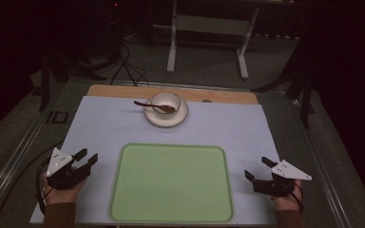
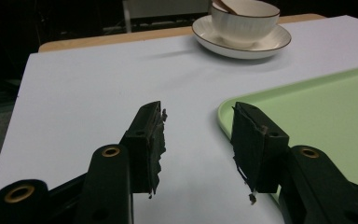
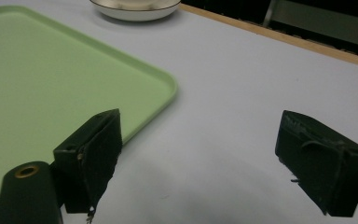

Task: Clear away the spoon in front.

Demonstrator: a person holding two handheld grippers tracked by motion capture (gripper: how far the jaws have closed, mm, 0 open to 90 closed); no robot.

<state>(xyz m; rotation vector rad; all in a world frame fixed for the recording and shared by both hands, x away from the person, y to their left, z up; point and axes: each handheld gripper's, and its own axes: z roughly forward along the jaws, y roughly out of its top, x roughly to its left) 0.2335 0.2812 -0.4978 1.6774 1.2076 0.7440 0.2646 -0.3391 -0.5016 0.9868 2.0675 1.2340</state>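
Left gripper: the black two-jaw left gripper rests just left of the flat pale-green plastic tray, the landmark here; its jaws stand partly apart with nothing between them.
Tray: it lies on the pale lilac table mat, between the two grippers, bare on top.
Bowl set: the small white ceramic bowl sits on a round white saucer beyond the tray's far edge, well apart from both grippers; a brown wooden spoon leans in the bowl, handle pointing left.
Right gripper: the black two-jaw right gripper rests just right of the tray, jaws wide apart and empty.
Risk: a reach for the bowl could likely knock the spoon handle, tipping the spoon out; a pinch on the thin rim may slip; a low pass could catch the tray's raised lip.
Edges: the mat's far edge and the wooden table strip lie close behind the saucer.
Open room: bare mat lies left and right of the saucer, and between saucer and tray.
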